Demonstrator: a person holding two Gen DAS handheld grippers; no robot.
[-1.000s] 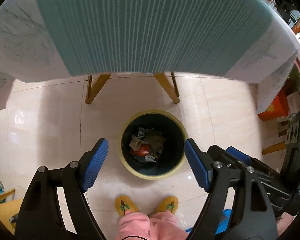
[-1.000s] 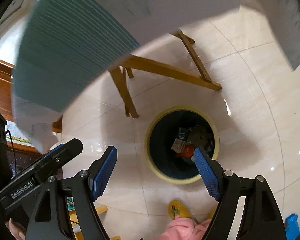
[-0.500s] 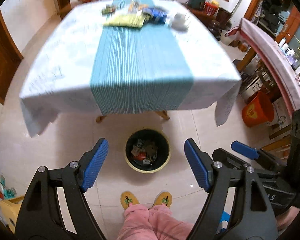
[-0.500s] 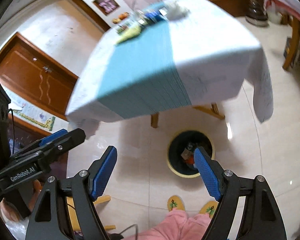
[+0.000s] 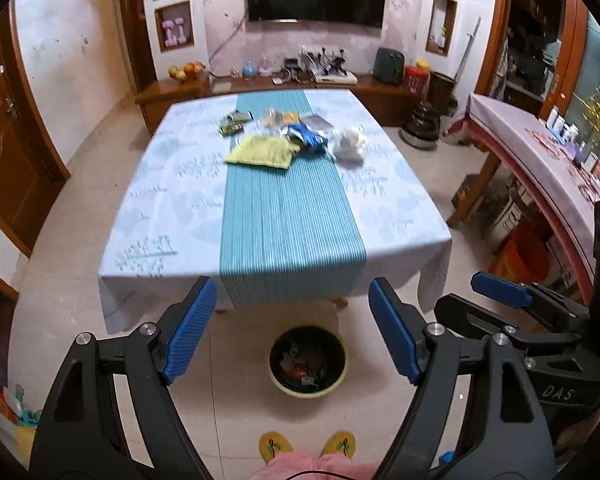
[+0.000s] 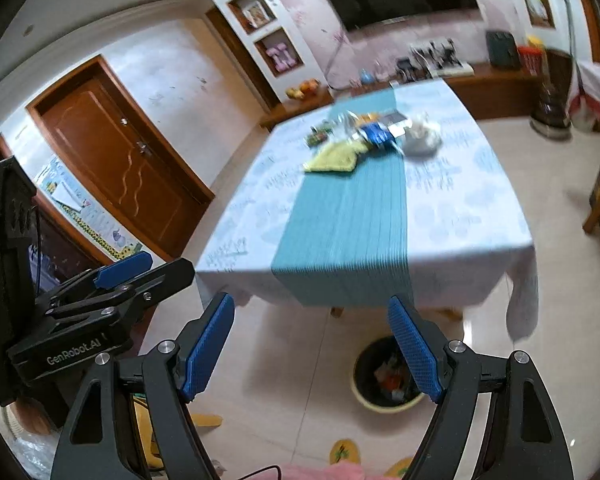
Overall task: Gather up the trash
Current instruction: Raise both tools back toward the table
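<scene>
Left wrist view shows the left gripper (image 5: 292, 330) with its blue fingers wide apart, holding nothing. The right gripper (image 6: 312, 344) is wide apart and empty too. Below sits a round bin (image 5: 307, 362) on the floor with wrappers inside. Farther off, trash (image 5: 296, 138) lies on the table (image 5: 172, 208). One gripper body reads "GenRobot.AI", the other "DAS".

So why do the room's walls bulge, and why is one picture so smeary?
Left wrist view: the fisheye lens bends the door frames, but the table is fairly sharp. Right wrist view: the clutter and shelf behind are smeared by motion blur, while the right gripper stays crisp.
</scene>
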